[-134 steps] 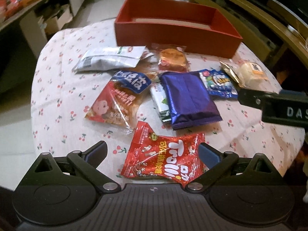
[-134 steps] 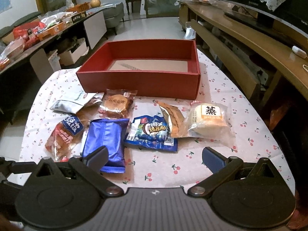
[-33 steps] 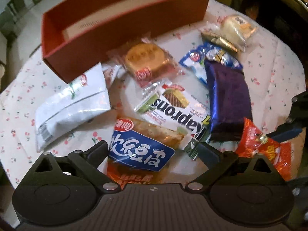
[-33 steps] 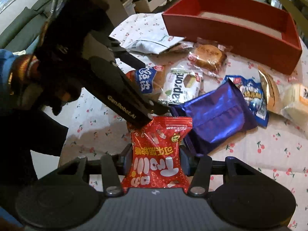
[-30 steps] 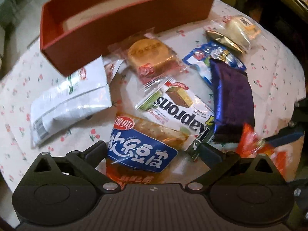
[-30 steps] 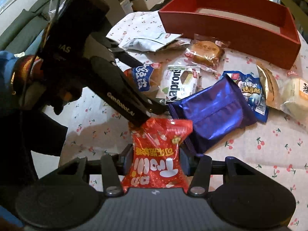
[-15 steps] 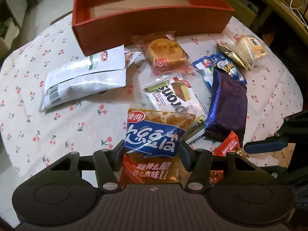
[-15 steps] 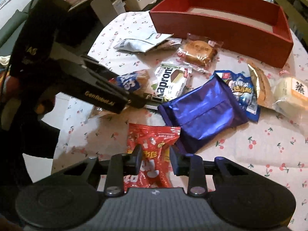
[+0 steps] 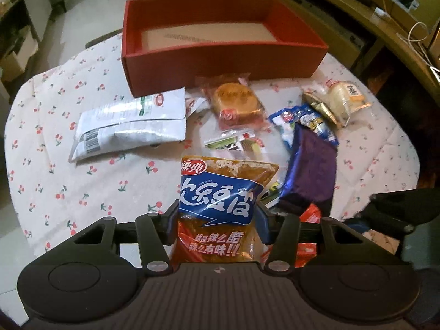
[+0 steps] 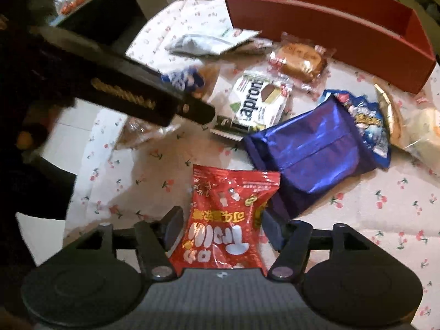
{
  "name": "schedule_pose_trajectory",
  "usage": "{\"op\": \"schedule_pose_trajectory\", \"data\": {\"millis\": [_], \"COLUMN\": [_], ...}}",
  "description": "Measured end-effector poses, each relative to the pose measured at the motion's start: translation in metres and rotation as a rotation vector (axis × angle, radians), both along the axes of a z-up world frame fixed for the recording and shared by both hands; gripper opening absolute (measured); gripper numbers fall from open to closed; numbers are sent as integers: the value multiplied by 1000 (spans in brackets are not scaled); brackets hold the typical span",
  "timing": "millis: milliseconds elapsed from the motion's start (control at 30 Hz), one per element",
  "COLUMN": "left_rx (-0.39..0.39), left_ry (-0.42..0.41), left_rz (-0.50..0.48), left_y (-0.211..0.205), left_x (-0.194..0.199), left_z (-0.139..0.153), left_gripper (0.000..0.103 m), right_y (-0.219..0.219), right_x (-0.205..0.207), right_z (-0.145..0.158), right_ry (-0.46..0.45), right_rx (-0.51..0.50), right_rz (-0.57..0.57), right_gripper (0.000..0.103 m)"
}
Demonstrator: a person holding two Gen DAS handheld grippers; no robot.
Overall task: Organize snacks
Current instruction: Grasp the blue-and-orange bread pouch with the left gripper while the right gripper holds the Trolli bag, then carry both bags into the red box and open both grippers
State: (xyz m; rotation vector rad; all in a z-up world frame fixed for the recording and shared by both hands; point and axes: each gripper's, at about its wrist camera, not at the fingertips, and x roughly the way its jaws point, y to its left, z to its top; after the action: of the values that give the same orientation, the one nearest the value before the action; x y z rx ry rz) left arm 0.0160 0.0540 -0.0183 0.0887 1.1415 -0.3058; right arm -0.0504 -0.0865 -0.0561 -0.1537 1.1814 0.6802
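My left tongs (image 9: 217, 214) grip the blue-label bag (image 9: 220, 192); the red box (image 9: 220, 57) lies straight ahead, long side facing me. My right tongs (image 10: 222, 227) pinch the Trolli bag (image 10: 228, 220), farther from the box.

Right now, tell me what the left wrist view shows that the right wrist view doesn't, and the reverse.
Only the left wrist view shows the left gripper clamped on the spicy strip bag head-on, and the red box floor, bare where visible.

Only the right wrist view shows the right gripper clamped on the red Trolli bag head-on, and the whole Kaprons wafer pack.

Both show the blue foil packet, the white pouch and the round cake.
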Motion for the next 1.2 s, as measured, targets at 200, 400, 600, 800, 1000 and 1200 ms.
{"op": "schedule_pose_trajectory", "data": {"millis": [200, 400, 600, 800, 1000, 1200], "left_rx": [-8, -23, -47, -70, -83, -146], "left_ry": [-3, -22, -35, -69, -131, -150], "left_rz": [8, 22, 48, 130, 102, 119], "left_y": [2, 1, -5, -2, -13, -18], "left_x": [-3, -5, -17, -26, -12, 29], "left_z": [2, 9, 16, 36, 62, 65], "left_gripper": [60, 60, 60, 60, 61, 61], "right_y": [9, -8, -27, -44, -62, -73], "right_x": [-12, -18, -26, -37, -17, 30], "right_z": [1, 15, 39, 66, 86, 95], "right_ry": [-88, -84, -117, -188, -233, -251], "right_rx": [-66, -4, 84, 162, 234, 251], "right_rz": [10, -51, -117, -183, -296, -387], "right_gripper": [67, 64, 63, 63, 63, 63]}}
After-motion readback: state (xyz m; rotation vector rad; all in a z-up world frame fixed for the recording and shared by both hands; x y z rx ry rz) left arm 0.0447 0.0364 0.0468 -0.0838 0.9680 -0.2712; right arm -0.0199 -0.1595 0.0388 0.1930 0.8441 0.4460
